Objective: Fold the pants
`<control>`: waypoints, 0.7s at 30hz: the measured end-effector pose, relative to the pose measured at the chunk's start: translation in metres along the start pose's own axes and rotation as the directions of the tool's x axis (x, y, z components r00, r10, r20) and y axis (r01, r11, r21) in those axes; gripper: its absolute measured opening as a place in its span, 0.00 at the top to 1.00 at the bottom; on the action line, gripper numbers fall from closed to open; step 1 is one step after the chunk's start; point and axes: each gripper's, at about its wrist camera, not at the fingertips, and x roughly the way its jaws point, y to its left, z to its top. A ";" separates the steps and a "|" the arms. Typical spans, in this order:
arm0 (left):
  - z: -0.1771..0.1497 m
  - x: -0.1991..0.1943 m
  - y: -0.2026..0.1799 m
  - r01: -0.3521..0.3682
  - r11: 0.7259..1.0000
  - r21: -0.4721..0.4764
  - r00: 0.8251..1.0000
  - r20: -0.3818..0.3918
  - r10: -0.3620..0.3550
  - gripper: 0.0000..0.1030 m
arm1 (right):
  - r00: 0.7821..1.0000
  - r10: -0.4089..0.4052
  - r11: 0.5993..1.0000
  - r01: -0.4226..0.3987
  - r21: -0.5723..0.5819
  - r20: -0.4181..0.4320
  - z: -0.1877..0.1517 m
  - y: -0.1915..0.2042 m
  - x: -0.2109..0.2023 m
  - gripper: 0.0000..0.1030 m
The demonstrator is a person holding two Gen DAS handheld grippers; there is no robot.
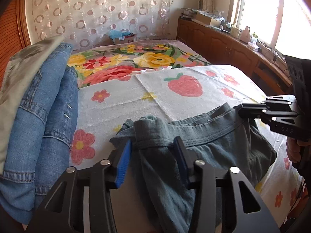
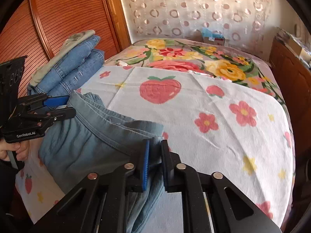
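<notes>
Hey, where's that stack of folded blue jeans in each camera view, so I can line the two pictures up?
Left wrist view: the folded blue jeans fill the left edge, under a grey-green cloth.
Right wrist view: the jeans sit upper left, against the wooden panel, behind the other hand-held gripper.
Shared landmark: the big strawberry print on the white cloth, right of the jeans in both.

Each wrist view sits low and close over the bed's near edge, looking forward and down along its own jaws toward the far curtain. The left view faces slightly right toward the window; the right view faces slightly left toward the wooden door. Both share the strawberry sheet (image 1: 175,89) (image 2: 194,106) and the far floral blanket (image 1: 136,62) (image 2: 194,58).
</notes>
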 end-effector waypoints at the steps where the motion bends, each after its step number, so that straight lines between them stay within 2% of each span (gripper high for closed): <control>1: 0.000 0.002 0.000 0.002 1.000 0.003 1.000 -0.002 -0.002 0.64 | 1.000 0.005 1.000 -0.005 -0.002 0.017 0.002 0.000 -0.001 0.94; 3: -0.001 0.004 0.000 -0.021 1.000 0.016 1.000 0.003 0.021 0.76 | 0.998 0.002 1.000 -0.002 0.003 0.059 0.008 -0.002 -0.002 0.94; 5: -0.001 0.003 0.003 -0.027 1.000 0.007 1.000 0.015 0.027 0.78 | 0.996 0.004 1.000 -0.005 0.008 0.085 0.009 -0.002 -0.002 0.94; 10: -0.001 0.002 0.007 -0.027 0.999 -0.018 1.000 0.016 0.027 0.78 | 0.999 -0.017 1.000 0.017 0.011 0.027 0.006 -0.002 0.014 0.94; 13: 0.000 0.000 0.008 -0.021 0.999 -0.033 1.000 0.005 0.021 0.77 | 0.999 -0.013 0.999 0.011 0.043 0.031 0.005 -0.007 0.009 0.84; 15: 0.000 -0.002 0.007 -0.034 0.999 -0.034 0.999 0.005 0.034 0.70 | 0.999 -0.012 0.998 0.010 0.060 0.038 0.004 -0.010 0.001 0.79; 16: 0.000 -0.005 0.006 -0.044 0.998 -0.032 0.999 0.007 0.044 0.67 | 0.999 -0.020 0.998 0.017 0.067 0.041 0.002 -0.011 -0.003 0.69; 17: 0.000 -0.007 0.005 -0.051 0.998 -0.031 0.999 0.014 0.051 0.55 | 0.999 -0.021 0.997 0.018 0.071 0.042 0.000 -0.012 -0.007 0.59; 18: 0.000 -0.011 0.004 -0.050 0.998 -0.029 0.998 0.025 0.051 0.46 | 0.999 -0.012 0.997 0.009 0.077 0.042 -0.003 -0.012 -0.011 0.56; 21: -0.002 -0.016 0.002 -0.031 0.999 -0.023 0.999 0.034 0.032 0.34 | 1.000 -0.012 0.995 0.009 0.102 0.025 -0.014 -0.013 -0.018 0.55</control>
